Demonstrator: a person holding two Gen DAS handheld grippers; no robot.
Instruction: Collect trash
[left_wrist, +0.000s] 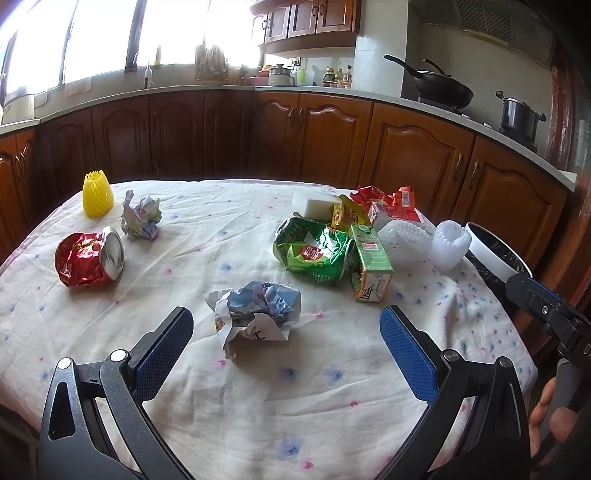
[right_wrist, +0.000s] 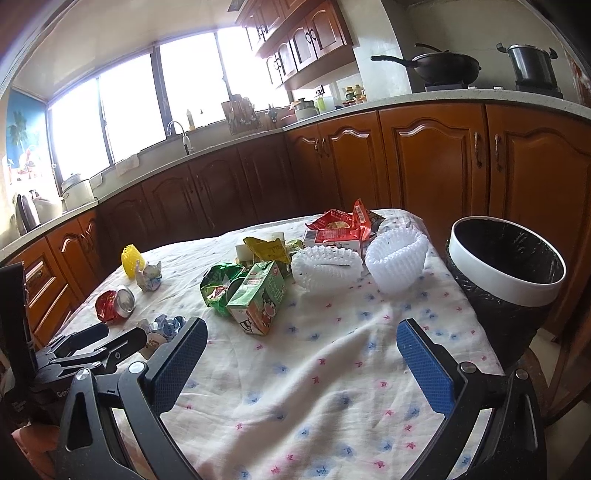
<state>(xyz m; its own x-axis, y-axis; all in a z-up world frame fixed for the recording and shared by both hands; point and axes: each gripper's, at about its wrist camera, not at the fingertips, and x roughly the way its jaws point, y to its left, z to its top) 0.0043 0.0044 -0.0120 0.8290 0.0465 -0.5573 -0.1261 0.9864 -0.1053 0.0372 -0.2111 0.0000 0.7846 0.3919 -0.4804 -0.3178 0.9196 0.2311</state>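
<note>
Hovering agape, left gripper (left_wrist: 286, 325) seemingly flanks crumpled paper (left_wrist: 256, 315).

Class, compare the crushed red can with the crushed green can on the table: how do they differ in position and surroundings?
The red can lies alone near the table's left side; the green can sits in the cluttered pile toward the right. The red can shows its silver end; the green can shows a red logo and touches a green carton. Both are crumpled and lie on their sides.

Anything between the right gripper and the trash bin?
No. In the right wrist view only bare flowered tablecloth lies between the open right gripper and the trash bin standing off the table's right edge.
</note>
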